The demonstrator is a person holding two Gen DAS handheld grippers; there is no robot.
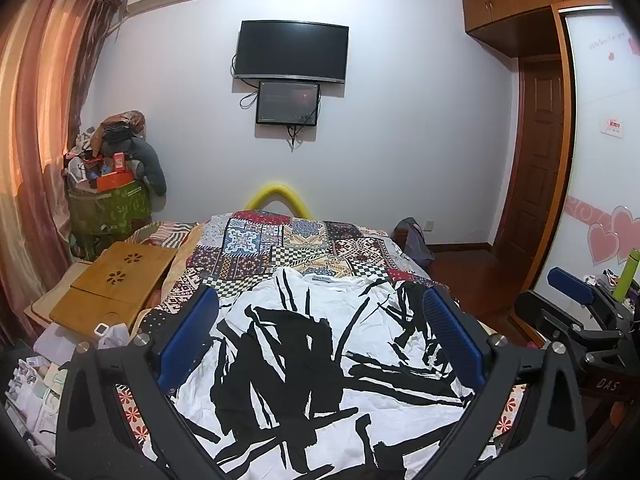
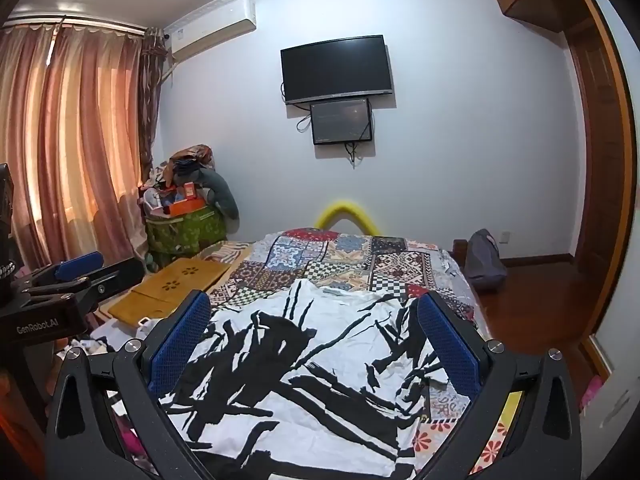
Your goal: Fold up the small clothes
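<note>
Now we hover over the bed [image 1: 256,256] with both tools spread wide and empty: the left tool [image 1: 320,332] and the right tool [image 2: 314,332] each frame the white T-shirt with black brush strokes [image 1: 320,360] without touching it. The shirt lies fairly flat on the patchwork cover, collar [image 1: 324,279] away from us and hem toward us, with wrinkles around the far right sleeve [image 2: 404,320].

As we judge it, folding has not started, so the first grasp matters most. We should bring each tool down onto one side edge of the shirt, pinching only the shirt's cloth and not the bedcover beneath. We would lift both sides evenly and carry them inward together, keeping the fabric taut so the crease runs straight. The bamboo tray [image 1: 116,284] on the left sits near, so we keep the left sweep low and short.
</note>
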